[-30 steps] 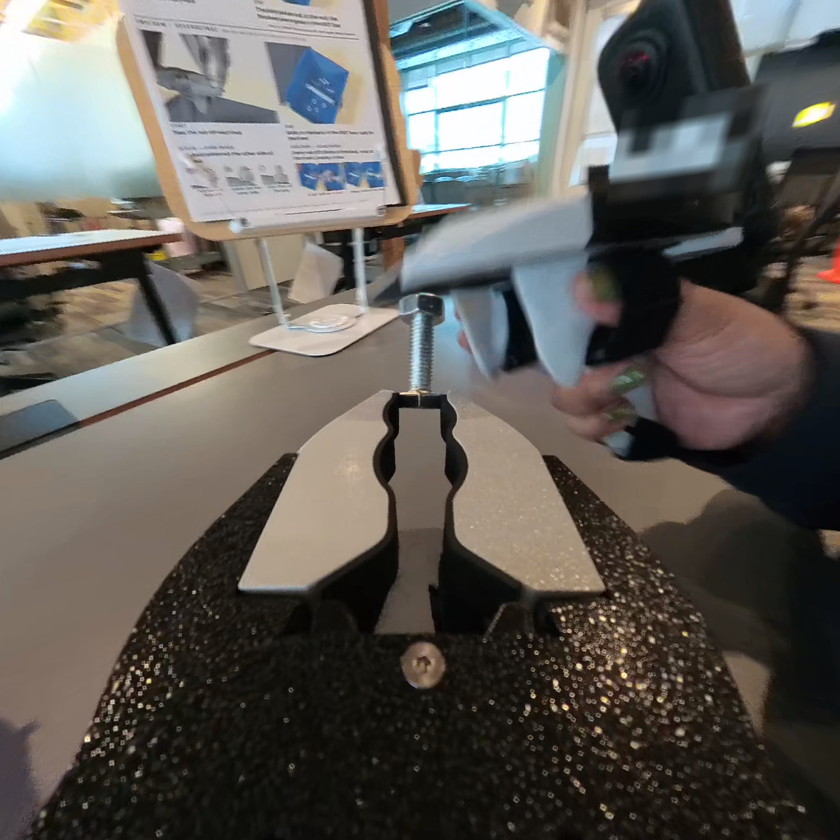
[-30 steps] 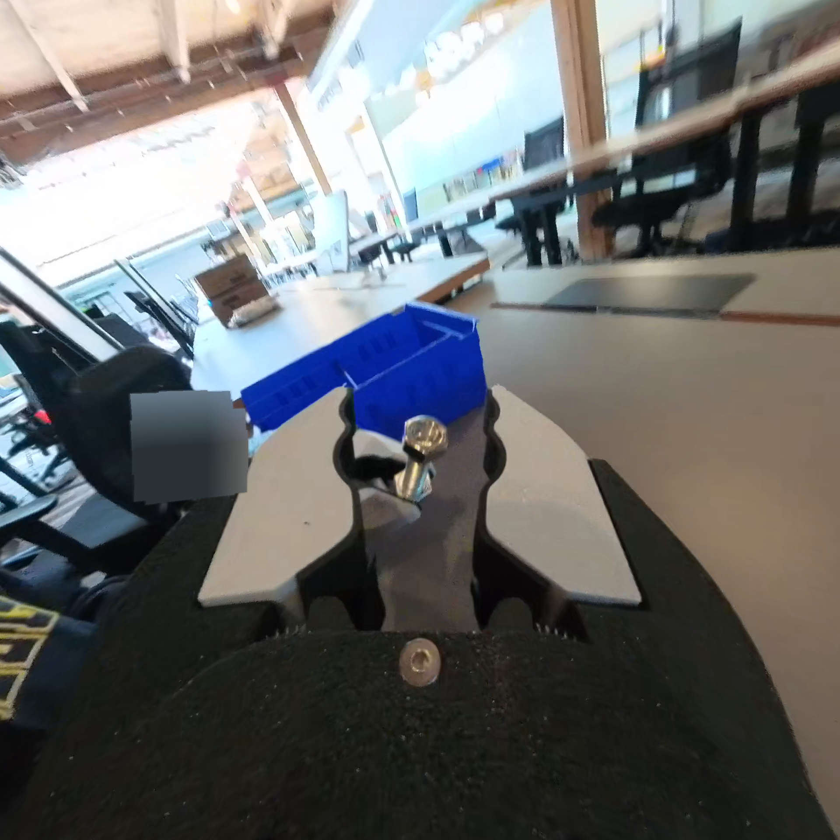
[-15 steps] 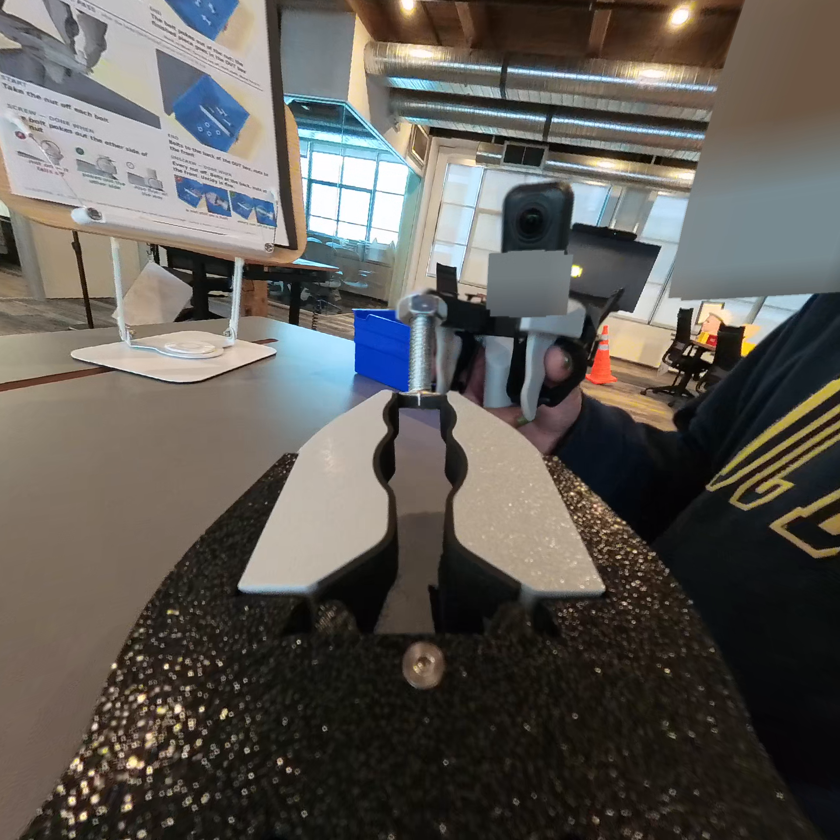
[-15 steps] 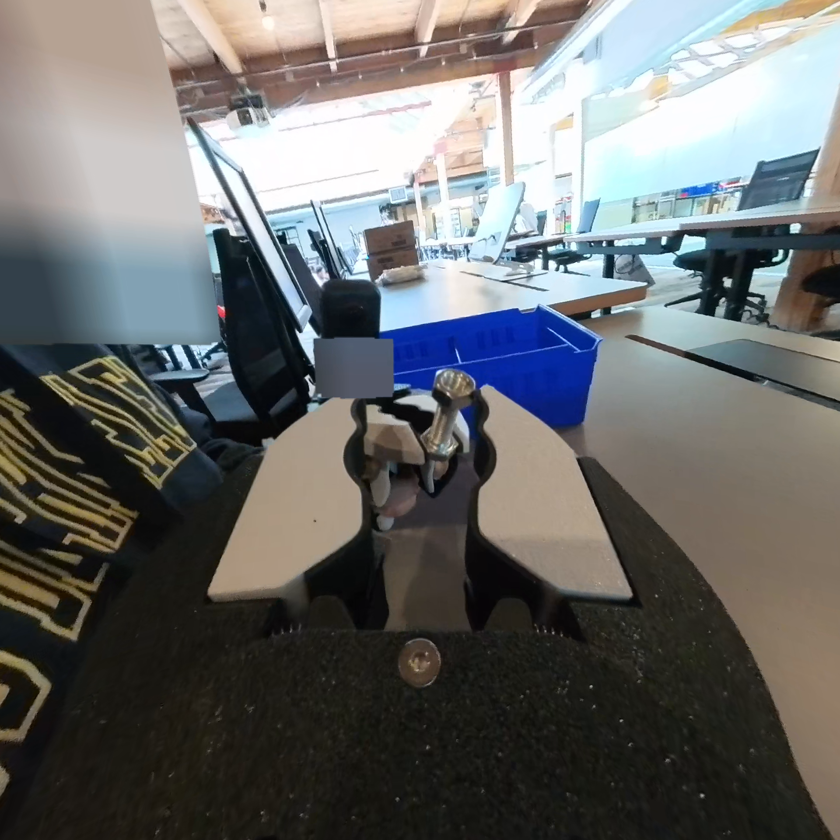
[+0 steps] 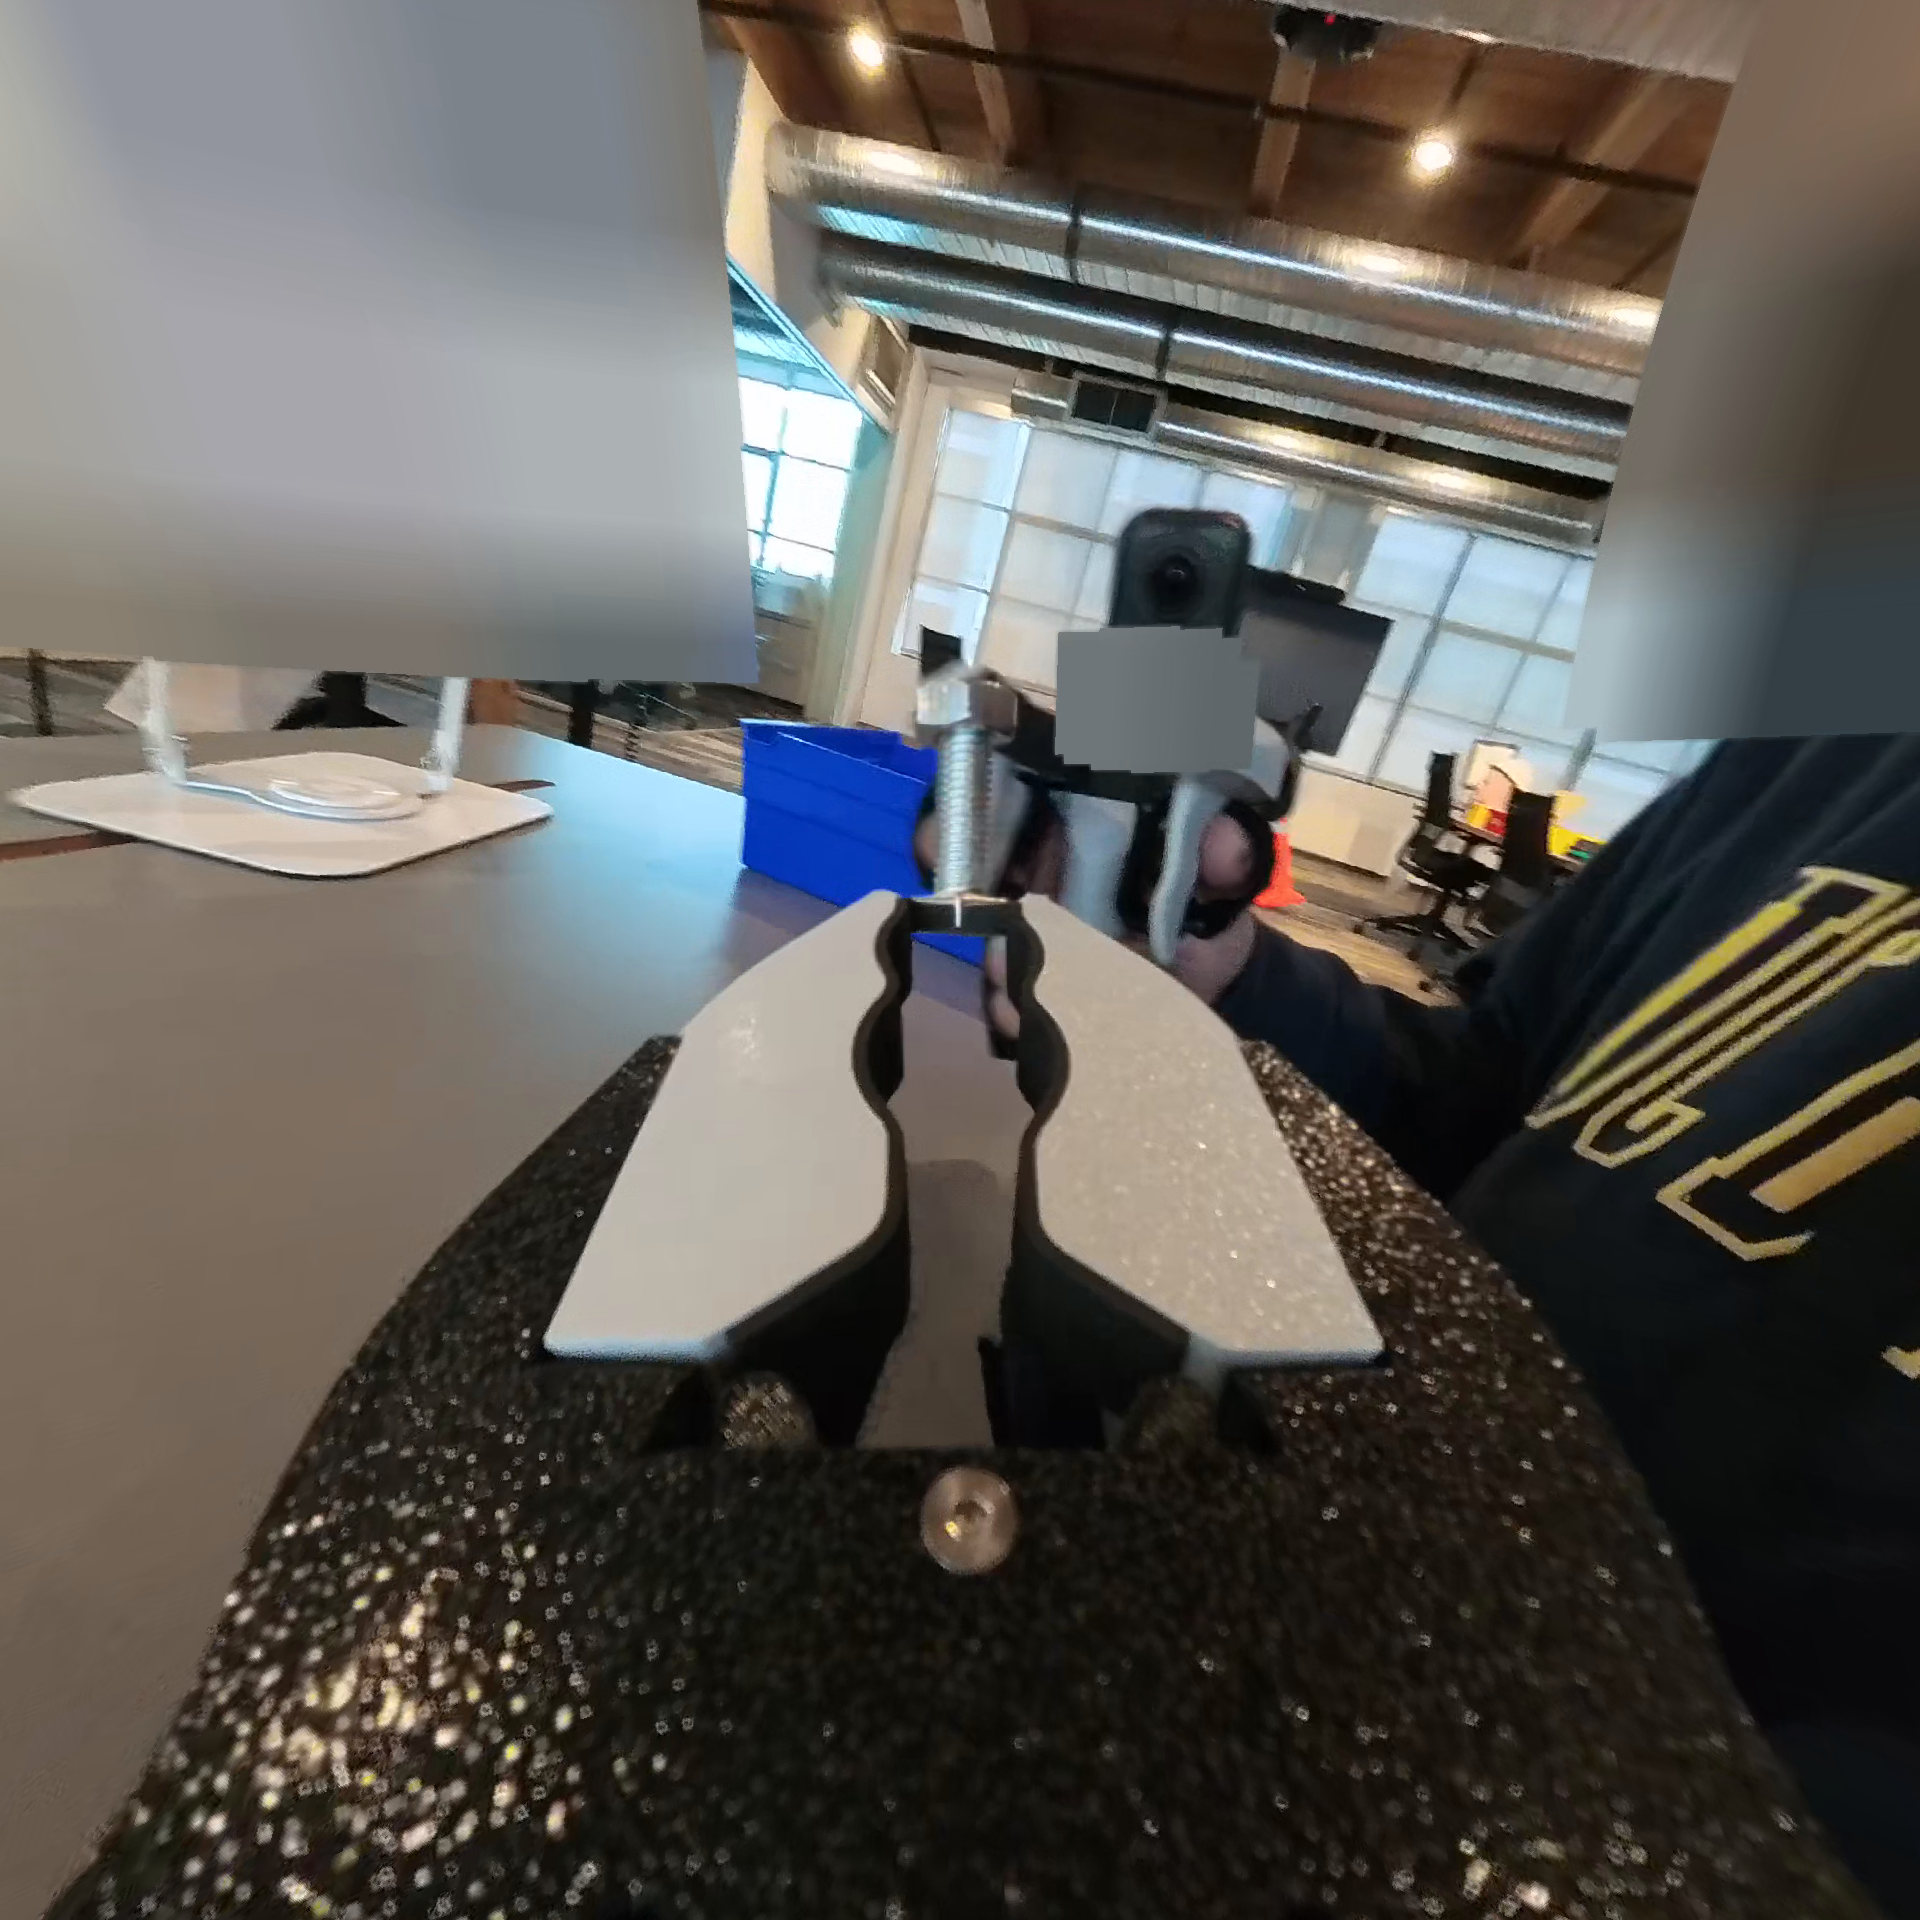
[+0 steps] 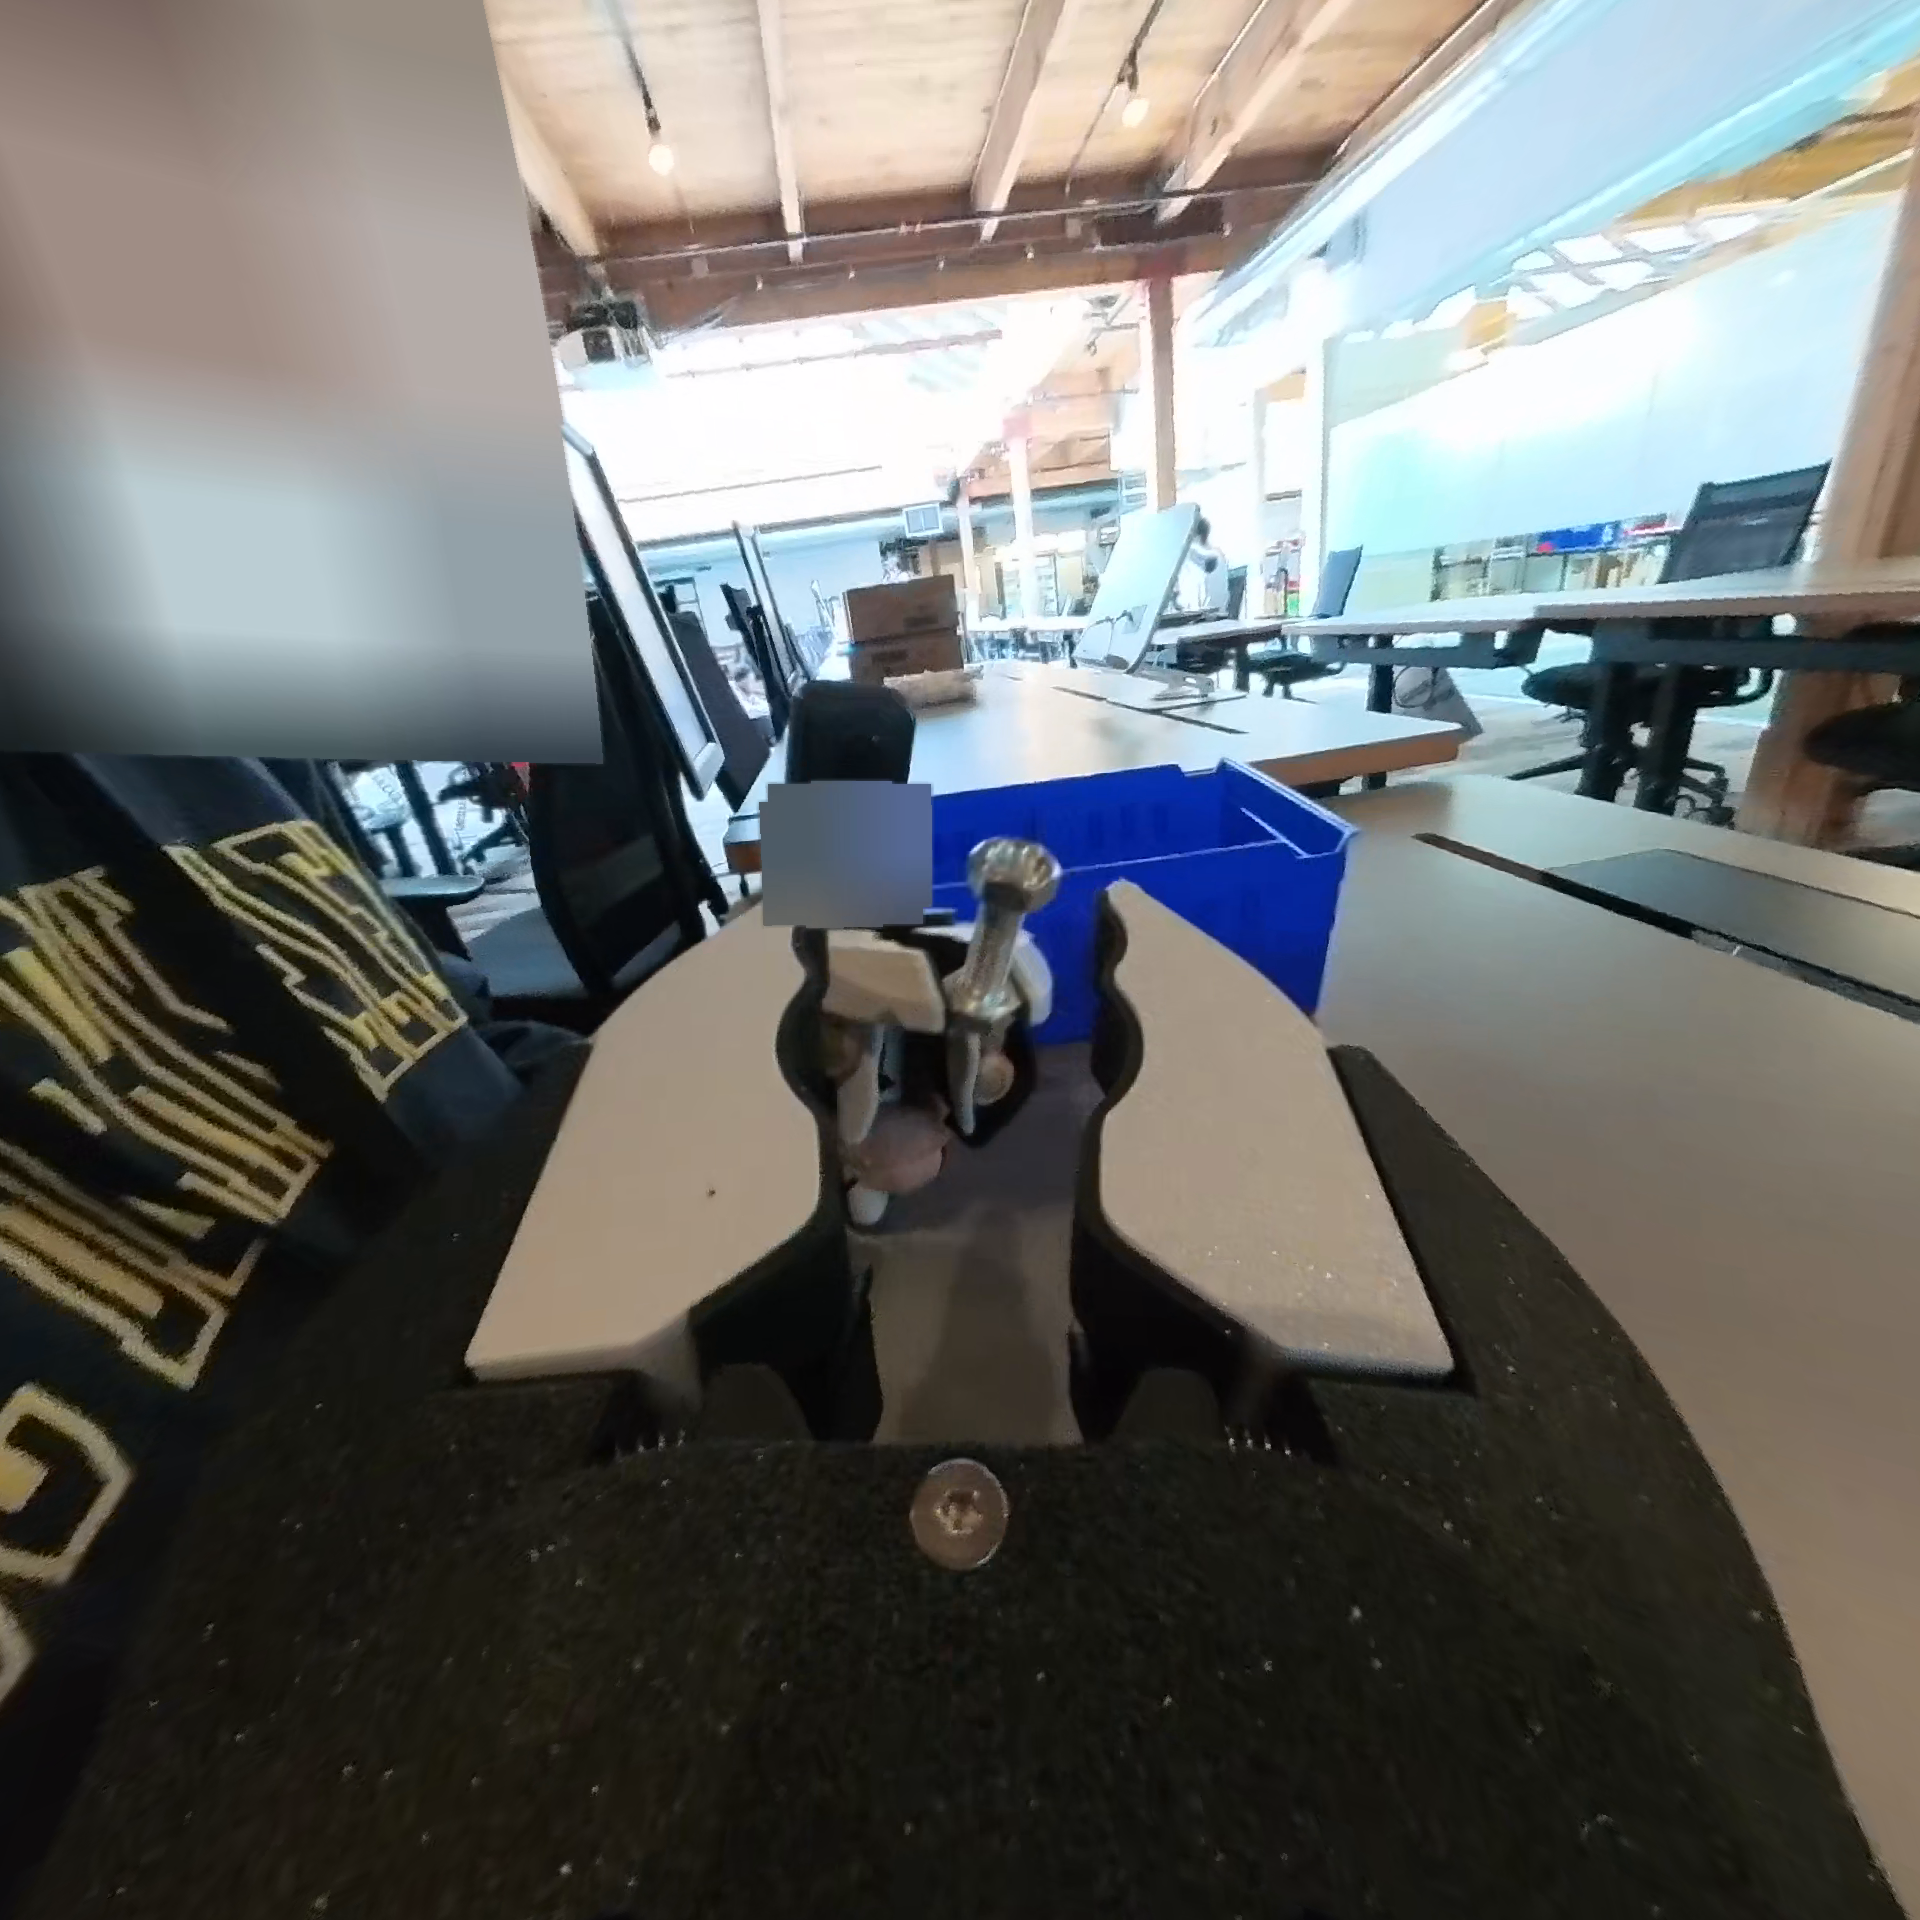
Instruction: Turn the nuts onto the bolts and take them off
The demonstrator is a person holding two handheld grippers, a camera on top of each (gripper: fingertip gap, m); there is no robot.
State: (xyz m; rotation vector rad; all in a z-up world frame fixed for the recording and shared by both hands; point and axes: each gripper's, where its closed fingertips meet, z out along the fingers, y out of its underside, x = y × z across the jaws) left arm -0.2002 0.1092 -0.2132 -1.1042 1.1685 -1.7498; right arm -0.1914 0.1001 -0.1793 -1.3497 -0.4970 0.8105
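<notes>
My left gripper (image 5: 958, 920) is shut at its tips on a nut (image 6: 982, 1003). A silver bolt (image 5: 961, 800) stands upright out of the nut, with its hex head on top. My right gripper (image 6: 956, 925) is open and points at the left gripper (image 6: 961, 987). The bolt (image 6: 997, 935) shows in the gap between its fingers. I cannot tell whether they touch it. In the left wrist view the right gripper (image 5: 1013, 831) sits just behind the bolt, held by a hand.
A blue bin (image 5: 821, 821) stands on the grey table (image 5: 312, 1039) behind the grippers, and it also shows in the right wrist view (image 6: 1195, 904). A white stand base (image 5: 291, 810) is at the far left. The person's dark sweatshirt (image 5: 1662, 1039) is close on the right. My hands' fingertips stand some 4 cm from each other.
Both grippers have swung to face each other. The right gripper has come closer, so the bolt now lies in its open gap. The left gripper has kept its hold.
</notes>
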